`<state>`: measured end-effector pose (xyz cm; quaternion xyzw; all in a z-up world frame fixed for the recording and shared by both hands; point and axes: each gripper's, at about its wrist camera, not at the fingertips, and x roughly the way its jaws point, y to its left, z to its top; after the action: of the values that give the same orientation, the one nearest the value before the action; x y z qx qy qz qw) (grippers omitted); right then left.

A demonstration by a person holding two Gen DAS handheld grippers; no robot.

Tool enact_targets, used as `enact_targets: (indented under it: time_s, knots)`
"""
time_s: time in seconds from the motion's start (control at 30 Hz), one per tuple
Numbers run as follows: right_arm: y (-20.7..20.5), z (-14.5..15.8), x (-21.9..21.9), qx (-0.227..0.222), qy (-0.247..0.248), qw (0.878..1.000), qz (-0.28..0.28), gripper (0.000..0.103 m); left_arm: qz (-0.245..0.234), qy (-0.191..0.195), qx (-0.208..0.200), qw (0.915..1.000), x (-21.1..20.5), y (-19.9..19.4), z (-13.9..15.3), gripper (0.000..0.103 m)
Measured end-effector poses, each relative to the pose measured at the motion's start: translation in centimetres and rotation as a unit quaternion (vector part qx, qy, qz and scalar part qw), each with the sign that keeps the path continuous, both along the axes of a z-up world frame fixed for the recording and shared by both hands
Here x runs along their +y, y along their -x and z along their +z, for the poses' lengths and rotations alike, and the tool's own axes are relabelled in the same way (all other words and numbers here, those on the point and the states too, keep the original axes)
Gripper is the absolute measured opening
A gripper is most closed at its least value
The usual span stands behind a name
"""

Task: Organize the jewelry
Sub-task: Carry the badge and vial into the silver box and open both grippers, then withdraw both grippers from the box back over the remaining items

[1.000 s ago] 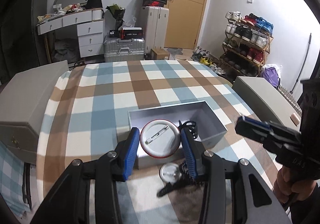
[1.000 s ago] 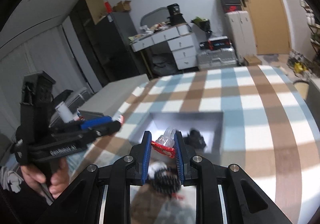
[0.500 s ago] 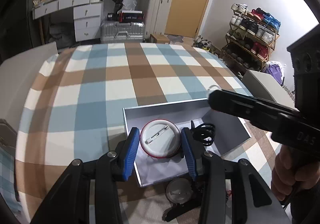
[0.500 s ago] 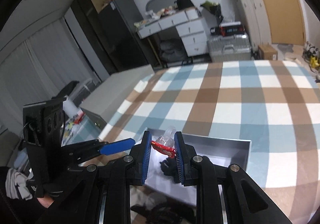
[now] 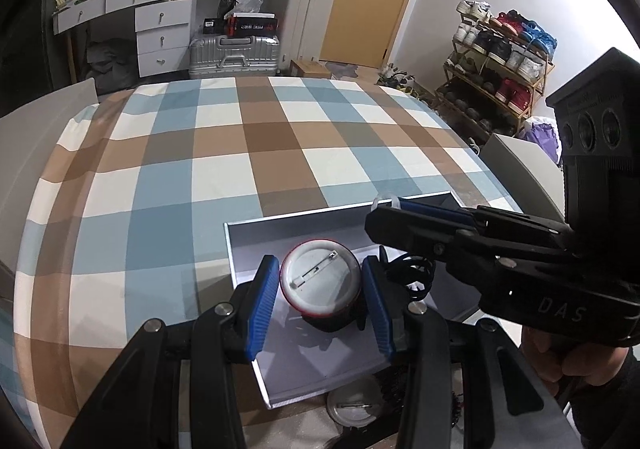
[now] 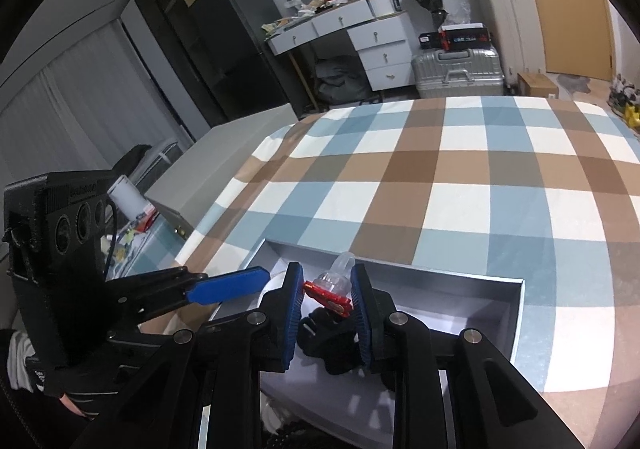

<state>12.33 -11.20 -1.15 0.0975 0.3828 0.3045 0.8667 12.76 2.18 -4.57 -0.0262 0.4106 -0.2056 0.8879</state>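
**Lightly held: a badge and a trinket over the box**

Both pieces are carried above the open grey box (image 5: pixel 304 223), which lies just ahead of and below each claw on the checked cloth (image 5: pixel 224 177).

The left claw (image 5: pixel 320 265) is closed part-way on a round pin badge (image 5: pixel 320 281), gripped across its rim with the back turned up. A pale disc, a red edge and a thin metal pin across the middle can be seen. The badge is judged to be light and stiff, with a smooth, curved rim that could slip out sideways if the squeeze were relaxed unevenly. The rim is the sound place to hold; the pin and its clasp are best left untouched, since they would bend or spring open.

The right claw (image 6: pixel 326 273) is narrowly set around a small trinket (image 6: pixel 330 291), and its jaws have just been opening. The trinket is seen between the ribbed blue pads and appears to touch both. A glossy red base and a clear, domed plastic top are shown; what it is exactly cannot be told. It is judged very light, hard and somewhat brittle, so the red base should be taken rather than the clear dome.

Directly beneath the right claw, a soft black cord (image 6: pixel 332 341) lies in the box. A second badge (image 5: pixel 354 405) lies under the left claw, outside the near wall.
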Motion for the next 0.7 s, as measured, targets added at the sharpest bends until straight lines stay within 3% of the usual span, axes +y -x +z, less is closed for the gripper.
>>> enact_targets:
  time_s: [0.13, 0.2, 0.23, 0.3, 0.37, 0.4, 0.7]
  knots:
    - [0.5, 0.8, -0.3, -0.009, -0.003, 1.0, -0.001, 0.031, -0.001, 0.017, 0.003, 0.9998, 0.1, -0.2, 0.4, 0.037]
    - [0.8, 1.1, -0.8, -0.013, -0.012, 1.0, -0.007, 0.058, -0.002, 0.019, 0.006, 0.9998, 0.0, -0.1, 0.7, 0.037]
    - [0.9, 1.3, -1.1, -0.014, -0.017, 1.0, -0.008, 0.061, -0.005, 0.019, 0.008, 0.9998, -0.1, -0.1, 0.7, 0.037]
    - [1.4, 1.8, -1.8, -0.017, -0.021, 0.999, -0.019, 0.061, -0.003, 0.012, 0.007, 0.9999, -0.4, 0.1, 1.0, 0.039]
    - [1.8, 2.2, -2.5, -0.018, -0.029, 0.999, -0.023, 0.061, -0.006, 0.003, 0.003, 1.0, -0.6, 0.3, 1.1, 0.058]
    - [2.2, 2.5, -2.8, -0.02, -0.029, 0.999, -0.028, 0.061, -0.001, -0.002, 0.0, 1.0, -0.7, 0.5, 1.3, 0.059]
    - [6.0, 4.7, -6.0, -0.041, -0.025, 0.996, -0.08, 0.068, 0.034, 0.022, -0.024, 0.9989, 0.8, 2.4, 3.2, 0.06]
